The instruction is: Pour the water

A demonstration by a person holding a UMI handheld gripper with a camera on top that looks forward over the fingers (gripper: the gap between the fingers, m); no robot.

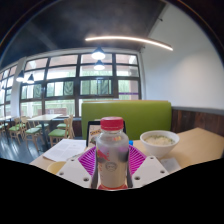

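Clear plastic is filling the middle of the view: a water bottle [112,156] with a red cap [112,125] is standing upright right between the two fingers of the gripper [112,170]. Magenta pads [91,160] are showing at either side of the bottle, hugging its flanks closely, though whether both are actually pressing on it I cannot tell. The bottle's base is hidden, so what it is resting on is not showing.

Beyond the fingers, a pale wooden table [195,145] is stretching away. A white bowl [159,140] is sitting on it, just ahead and to the right of the bottle, apart from it. To the left of the bottle, a white sheet of paper [66,150] is lying flat on the tabletop. Behind the table a green bench back [135,115] is running across, and big windows [80,85] are rising behind it, with a long ceiling light [128,41] glowing overhead and chairs and tables [35,125] sitting off to the left.
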